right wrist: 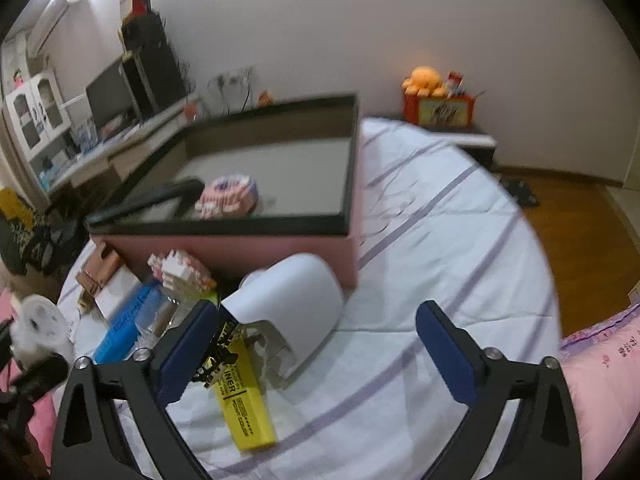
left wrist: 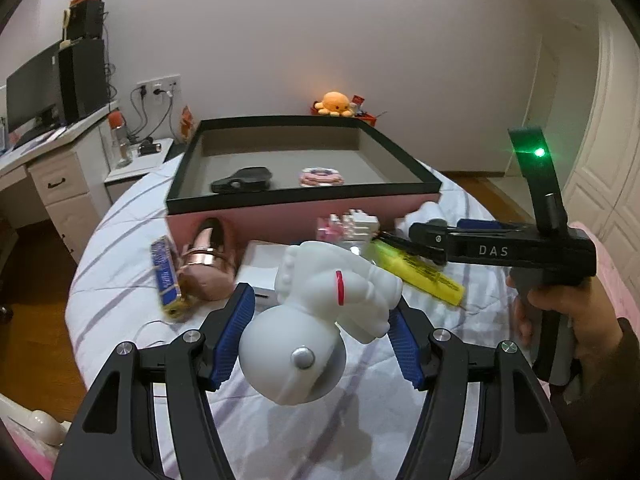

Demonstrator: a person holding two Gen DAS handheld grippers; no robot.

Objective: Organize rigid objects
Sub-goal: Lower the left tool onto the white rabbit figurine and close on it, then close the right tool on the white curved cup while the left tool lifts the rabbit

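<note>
My left gripper is shut on a white astronaut figure and holds it above the bed. Ahead stands a pink box with a black rim, holding a black case and a pink round toy. My right gripper is open and empty over the bed, by a white curved device and a yellow highlighter. The right gripper also shows in the left wrist view. The box shows in the right wrist view with the pink toy.
In front of the box lie a copper cup, a blue packet, a white and pink block figure and a white flat box. A desk with a monitor stands left. Pink bedding lies right.
</note>
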